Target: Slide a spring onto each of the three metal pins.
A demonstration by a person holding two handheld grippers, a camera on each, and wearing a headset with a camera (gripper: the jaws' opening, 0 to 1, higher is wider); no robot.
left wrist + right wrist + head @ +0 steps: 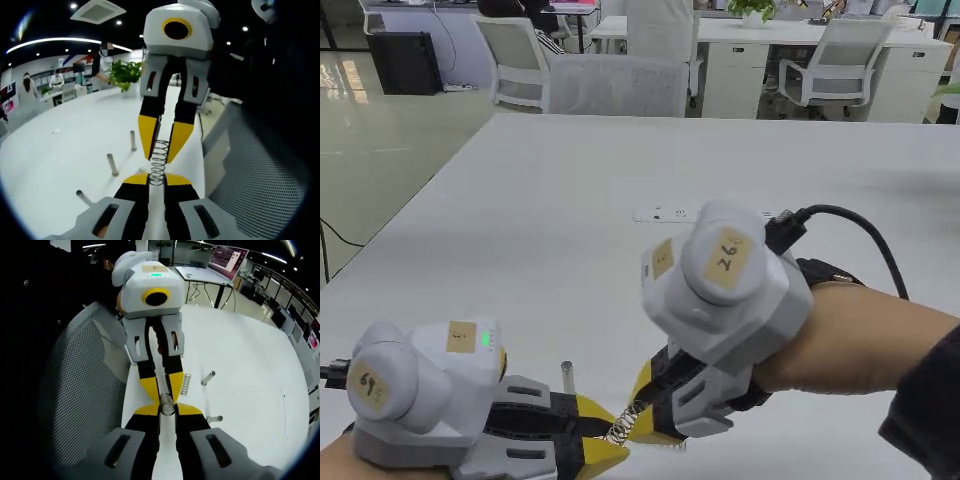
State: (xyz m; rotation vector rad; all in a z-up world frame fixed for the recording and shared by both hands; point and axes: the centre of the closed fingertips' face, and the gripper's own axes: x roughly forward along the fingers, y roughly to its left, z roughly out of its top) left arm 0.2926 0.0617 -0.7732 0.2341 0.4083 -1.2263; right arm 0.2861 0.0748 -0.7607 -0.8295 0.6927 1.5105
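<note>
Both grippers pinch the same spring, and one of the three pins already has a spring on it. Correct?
No: all three pins are bare, per the left gripper view. The left gripper and right gripper do both pinch one spring.

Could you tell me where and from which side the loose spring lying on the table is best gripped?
Take the loose spring across its middle coils, coming down from above: it lies flat on the table, so its two long sides are open to the jaws. Mind the pin beside it.
</note>
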